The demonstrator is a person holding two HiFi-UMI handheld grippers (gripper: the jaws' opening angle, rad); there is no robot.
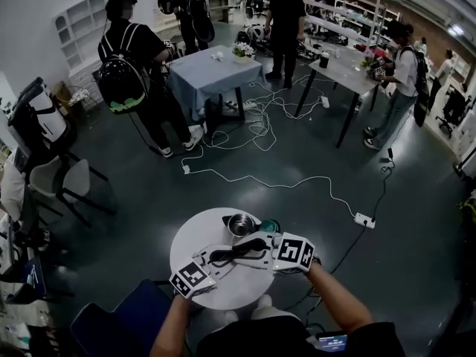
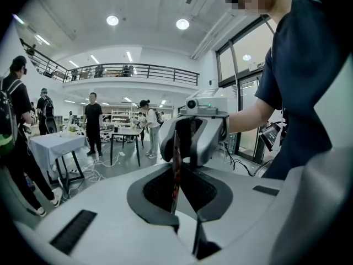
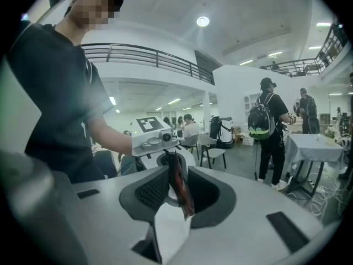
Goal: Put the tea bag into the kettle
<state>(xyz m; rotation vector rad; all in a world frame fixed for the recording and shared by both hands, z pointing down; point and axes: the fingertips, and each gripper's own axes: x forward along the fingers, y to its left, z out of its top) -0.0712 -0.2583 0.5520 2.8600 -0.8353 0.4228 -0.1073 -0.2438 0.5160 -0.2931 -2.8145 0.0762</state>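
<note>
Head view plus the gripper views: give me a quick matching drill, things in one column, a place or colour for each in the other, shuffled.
Things:
1. kettle
2. tea bag
3. table
4. power strip

Place or colour:
A. on the floor, right of the table
B. dark red
C. round and white
D. shiny metal, on the table's far side

Pairs: 1-D, 2-B, 3-C, 4-A

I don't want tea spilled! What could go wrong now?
The thin dark-red tea bag packet stretches from the left hand-held gripper to the right hand-held gripper, over the round white table, not the shiny metal kettle. The right one's jaws stand apart, so it might slip and land beside the kettle.
</note>
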